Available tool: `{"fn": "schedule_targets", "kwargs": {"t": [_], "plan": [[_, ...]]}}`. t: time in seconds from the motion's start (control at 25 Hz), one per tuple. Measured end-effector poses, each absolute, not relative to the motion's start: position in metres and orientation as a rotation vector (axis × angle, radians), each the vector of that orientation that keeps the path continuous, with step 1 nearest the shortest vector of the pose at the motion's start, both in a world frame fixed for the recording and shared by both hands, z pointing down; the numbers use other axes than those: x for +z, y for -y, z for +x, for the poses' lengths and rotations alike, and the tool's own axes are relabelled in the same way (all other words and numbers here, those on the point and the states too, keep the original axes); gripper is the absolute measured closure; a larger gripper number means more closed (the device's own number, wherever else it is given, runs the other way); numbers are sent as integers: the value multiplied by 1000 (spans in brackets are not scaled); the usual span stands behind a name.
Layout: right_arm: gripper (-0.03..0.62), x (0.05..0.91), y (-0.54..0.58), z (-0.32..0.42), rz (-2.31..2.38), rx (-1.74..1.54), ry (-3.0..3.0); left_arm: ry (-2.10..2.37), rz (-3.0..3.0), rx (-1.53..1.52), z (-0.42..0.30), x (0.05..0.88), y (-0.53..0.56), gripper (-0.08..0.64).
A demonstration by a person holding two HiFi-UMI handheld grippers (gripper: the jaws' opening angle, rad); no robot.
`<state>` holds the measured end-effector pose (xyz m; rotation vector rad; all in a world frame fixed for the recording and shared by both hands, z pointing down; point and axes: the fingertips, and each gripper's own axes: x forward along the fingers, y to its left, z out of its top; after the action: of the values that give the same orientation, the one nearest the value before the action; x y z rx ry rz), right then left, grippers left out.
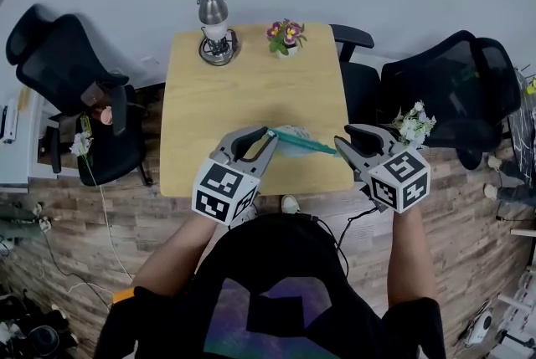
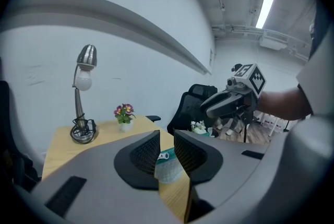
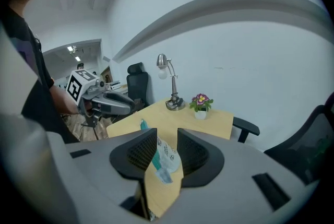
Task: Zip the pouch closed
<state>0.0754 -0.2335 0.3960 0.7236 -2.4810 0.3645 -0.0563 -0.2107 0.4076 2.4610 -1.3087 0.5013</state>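
Note:
A teal and white mesh pouch (image 1: 300,142) lies at the front of the wooden table (image 1: 251,81), stretched between the two grippers. My left gripper (image 1: 261,134) is shut on the pouch's left end; in the left gripper view the pouch (image 2: 167,163) fills the narrow gap of that gripper (image 2: 167,147). My right gripper (image 1: 347,140) sits at the pouch's right end, open. In the right gripper view the pouch (image 3: 166,157) shows through the gap of the right gripper (image 3: 167,144), with space on both sides and a small tab hanging loose.
A silver desk lamp (image 1: 215,35) and a small pot of purple flowers (image 1: 286,38) stand at the table's far edge. Black office chairs sit at the left (image 1: 67,89) and right (image 1: 456,89). White flowers (image 1: 414,125) are beside the right chair.

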Motion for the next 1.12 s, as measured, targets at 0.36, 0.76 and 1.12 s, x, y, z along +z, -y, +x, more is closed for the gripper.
{"fn": "schedule_targets", "kwargs": {"t": [0.36, 0.76, 1.12], "plan": [[522, 357, 242, 66, 1140, 317, 2455, 1493, 2436, 426, -73, 369, 208, 474], [568, 345, 209, 43, 1296, 340, 2431, 1607, 2413, 389, -81, 356, 184, 542], [575, 343, 184, 19, 1362, 308, 2408, 1566, 2465, 372, -83, 350, 158, 551]]}}
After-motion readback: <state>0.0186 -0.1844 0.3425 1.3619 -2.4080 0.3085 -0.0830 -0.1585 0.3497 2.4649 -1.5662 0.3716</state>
